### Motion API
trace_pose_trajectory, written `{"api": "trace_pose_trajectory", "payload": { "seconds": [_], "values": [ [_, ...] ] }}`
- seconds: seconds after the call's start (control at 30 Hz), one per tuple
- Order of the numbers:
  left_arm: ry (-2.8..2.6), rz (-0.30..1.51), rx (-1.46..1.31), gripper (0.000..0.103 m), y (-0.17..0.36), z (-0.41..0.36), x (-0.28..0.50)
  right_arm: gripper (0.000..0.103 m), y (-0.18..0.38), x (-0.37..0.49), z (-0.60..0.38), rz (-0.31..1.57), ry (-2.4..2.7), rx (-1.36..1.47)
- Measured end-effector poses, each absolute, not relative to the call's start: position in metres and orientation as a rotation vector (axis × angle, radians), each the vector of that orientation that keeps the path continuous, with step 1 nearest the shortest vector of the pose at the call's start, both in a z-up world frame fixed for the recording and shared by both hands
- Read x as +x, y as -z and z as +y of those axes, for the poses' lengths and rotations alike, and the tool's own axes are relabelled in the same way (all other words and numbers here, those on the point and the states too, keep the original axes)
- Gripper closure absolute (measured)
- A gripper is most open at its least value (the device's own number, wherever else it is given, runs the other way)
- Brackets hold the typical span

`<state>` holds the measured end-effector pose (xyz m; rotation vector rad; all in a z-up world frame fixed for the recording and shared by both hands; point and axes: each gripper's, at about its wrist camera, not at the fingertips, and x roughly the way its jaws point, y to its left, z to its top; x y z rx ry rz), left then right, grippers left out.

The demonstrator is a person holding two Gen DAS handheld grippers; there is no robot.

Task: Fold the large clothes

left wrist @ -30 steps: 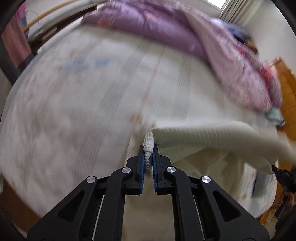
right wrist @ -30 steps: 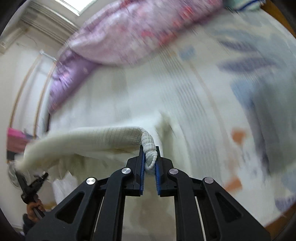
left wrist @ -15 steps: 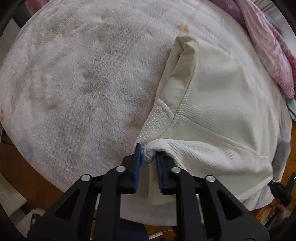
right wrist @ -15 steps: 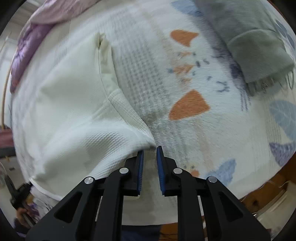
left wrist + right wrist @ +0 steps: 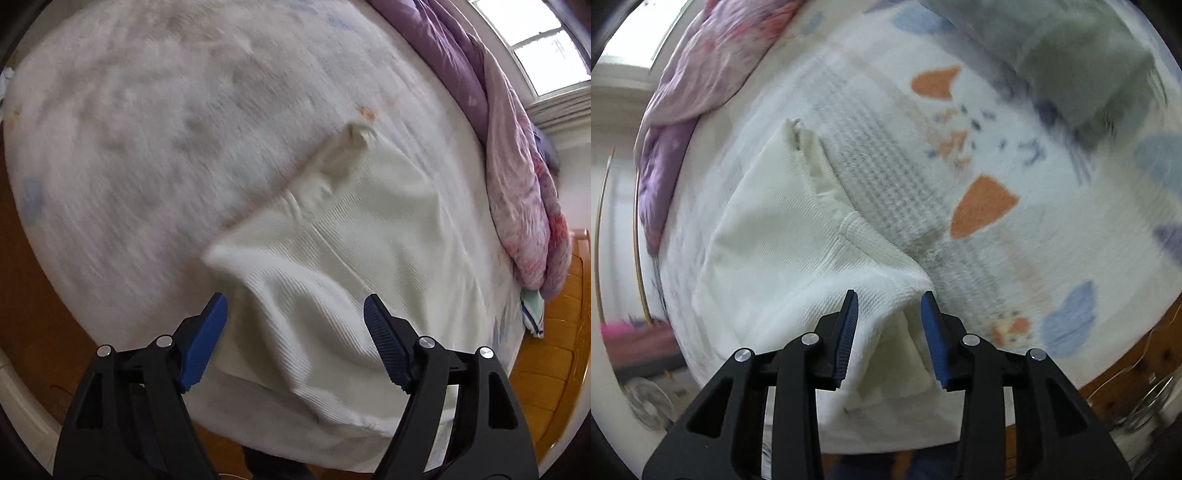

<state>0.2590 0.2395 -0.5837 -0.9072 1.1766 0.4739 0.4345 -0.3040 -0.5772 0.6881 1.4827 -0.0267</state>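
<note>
The bed [image 5: 140,155] carries it all — the cream garment [image 5: 369,251] now lies flat at the near edge, no longer strung between the grippers. Quilt [image 5: 517,192] bunched at 2 o'clock. Left gripper [image 5: 295,314] has let go, jaws wide apart; right gripper [image 5: 889,312] too, jaws apart over the near hem — laid out, ready for the first fold.

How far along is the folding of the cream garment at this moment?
Done: the cream garment lies spread on the bed, released. In hand: nothing; the left tongs and right tongs both stand open above its near edge. Left: it looks laid out rather than compactly folded, with one far corner bunched up, so further folds probably remain.
</note>
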Motion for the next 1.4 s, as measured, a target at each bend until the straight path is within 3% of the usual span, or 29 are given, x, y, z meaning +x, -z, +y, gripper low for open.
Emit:
{"api": "trace_pose_trajectory", "payload": {
  "seconds": [0.1,0.23,0.3,0.5,0.6,0.73,1.03,1.27,1.4],
  "values": [
    [-0.451,1.225,-0.827,0.026,0.605,0.213,0.277,0.069,0.591,0.436,-0.302,1.501,0.041,0.744],
    [-0.485,1.324,-0.743,0.033,0.636,0.189,0.292,0.087,0.604,0.435,-0.301,1.538,0.024,0.761],
    [-0.514,1.349,-0.740,0.033,0.646,0.184,0.291,0.090,0.608,0.432,-0.300,1.562,0.011,0.768],
    [-0.541,1.374,-0.745,0.033,0.647,0.181,0.291,0.091,0.607,0.422,-0.299,1.611,-0.011,0.628],
    [-0.538,1.371,-0.764,0.033,0.652,0.185,0.286,0.103,0.627,0.411,-0.297,1.703,0.039,0.477],
    [-0.489,1.386,-0.745,0.032,0.651,0.182,0.285,0.103,0.630,0.396,-0.304,1.672,0.033,0.478],
    [-0.433,1.464,-0.740,0.032,0.650,0.195,0.262,0.099,0.542,0.418,-0.241,1.418,-0.082,0.367],
    [-0.289,1.243,-0.805,0.032,0.585,0.226,0.297,0.099,0.535,0.455,-0.120,1.377,-0.355,0.310],
    [-0.273,1.209,-0.867,0.031,0.588,0.250,0.338,0.100,0.540,0.469,-0.065,1.381,-0.428,0.245]
  ]
}}
